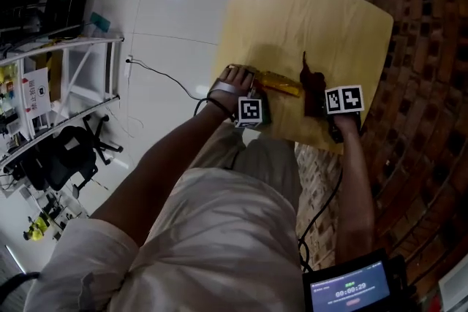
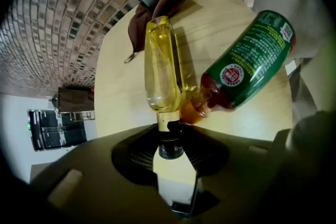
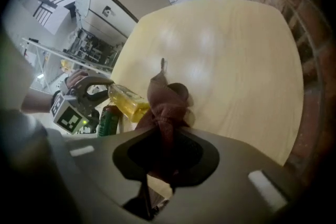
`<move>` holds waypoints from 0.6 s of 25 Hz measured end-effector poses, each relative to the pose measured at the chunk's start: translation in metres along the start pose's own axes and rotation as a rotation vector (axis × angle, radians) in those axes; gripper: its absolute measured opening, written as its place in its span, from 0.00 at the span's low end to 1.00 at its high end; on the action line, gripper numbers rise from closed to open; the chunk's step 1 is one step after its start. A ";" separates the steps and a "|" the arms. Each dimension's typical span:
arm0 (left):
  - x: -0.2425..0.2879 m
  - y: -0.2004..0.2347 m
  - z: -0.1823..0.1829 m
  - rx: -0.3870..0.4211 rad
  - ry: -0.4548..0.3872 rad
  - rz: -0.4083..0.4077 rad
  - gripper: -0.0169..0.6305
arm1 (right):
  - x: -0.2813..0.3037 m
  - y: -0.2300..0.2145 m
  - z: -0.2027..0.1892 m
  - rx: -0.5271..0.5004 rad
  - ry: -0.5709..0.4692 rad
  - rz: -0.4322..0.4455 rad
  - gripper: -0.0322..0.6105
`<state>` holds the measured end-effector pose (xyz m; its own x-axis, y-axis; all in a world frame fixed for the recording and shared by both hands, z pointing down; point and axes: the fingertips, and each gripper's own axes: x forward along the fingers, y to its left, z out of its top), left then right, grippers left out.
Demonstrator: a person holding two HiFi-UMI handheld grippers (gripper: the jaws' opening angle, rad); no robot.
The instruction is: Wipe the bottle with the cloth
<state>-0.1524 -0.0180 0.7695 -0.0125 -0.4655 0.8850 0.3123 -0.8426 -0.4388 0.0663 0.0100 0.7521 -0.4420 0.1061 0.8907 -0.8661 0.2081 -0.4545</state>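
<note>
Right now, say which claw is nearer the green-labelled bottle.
Left. The left claw, gripping the yellow bottle by its neck, is beside the green-labelled bottle; the right claw, shut on the cloth, is farther, beyond the yellow one's base.

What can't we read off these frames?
- Right gripper view: the brown cloth fills the right claw and overlaps the yellow bottle's far end, so cloth-bottle contact is unclear.
- Left gripper view: the yellow bottle hides the green-labelled bottle's cap.
- Head view: the green-labelled bottle is too small and dark to pick out.
</note>
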 end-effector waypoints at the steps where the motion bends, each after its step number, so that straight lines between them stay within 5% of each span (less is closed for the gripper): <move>1: 0.000 -0.002 -0.003 -0.005 0.003 -0.039 0.27 | -0.008 0.001 -0.002 0.022 -0.042 0.011 0.15; 8: -0.031 -0.004 -0.012 -0.104 -0.010 -0.375 0.27 | -0.048 0.015 -0.016 0.166 -0.342 0.095 0.15; 15: -0.072 0.045 -0.018 -0.071 0.052 -0.396 0.26 | -0.059 0.024 -0.020 0.204 -0.485 0.151 0.15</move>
<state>-0.1545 -0.0272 0.6835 -0.1671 -0.1122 0.9795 0.2071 -0.9753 -0.0764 0.0761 0.0285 0.6888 -0.5802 -0.3502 0.7353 -0.7910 0.0274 -0.6111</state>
